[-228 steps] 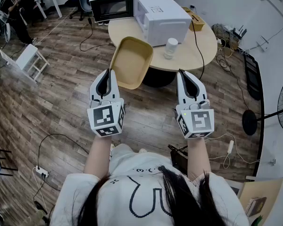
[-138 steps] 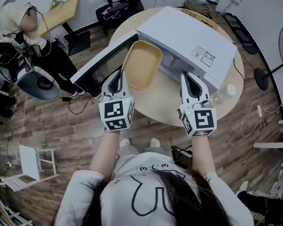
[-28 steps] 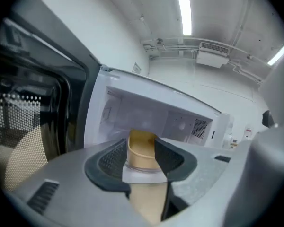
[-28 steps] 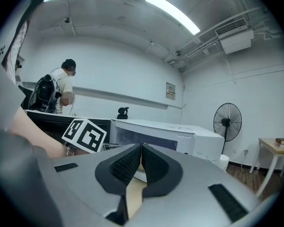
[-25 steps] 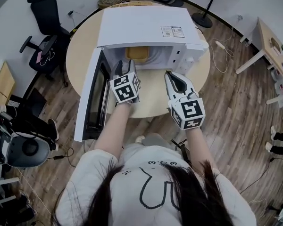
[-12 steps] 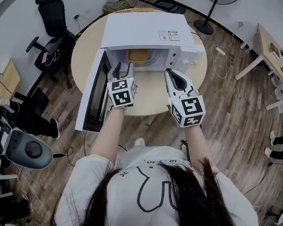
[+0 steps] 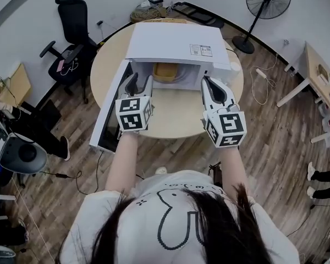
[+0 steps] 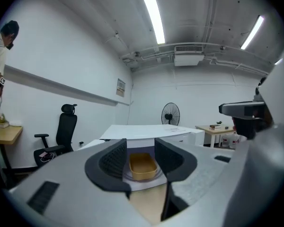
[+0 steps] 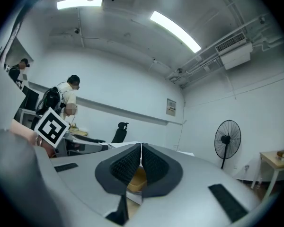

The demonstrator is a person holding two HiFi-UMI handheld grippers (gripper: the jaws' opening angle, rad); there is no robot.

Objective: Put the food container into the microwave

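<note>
— How are the arms held?
— Both forearms stretch forward side by side over the near edge of the round table (image 7: 170, 120). The left gripper (image 7: 140, 81) points at the mouth of the microwave (image 7: 176, 43), just beside its open door (image 7: 107, 122). The right gripper (image 7: 212, 84) hangs at the right end of the opening.
— And the claws?
— The left one is released, its jaws apart with nothing between them. The right one is clenched, tips touching, empty.
— The food container (image 7: 166, 71)?
— Inside the microwave, clear of both grippers.
— What do the gripper views add?
— The left gripper view frames the container between the spread jaws, resting on a round plate (image 8: 126, 174). The head view gives only its yellow front. The right gripper view catches a corner of it beneath the closed tips, and people standing at the far left.
</note>
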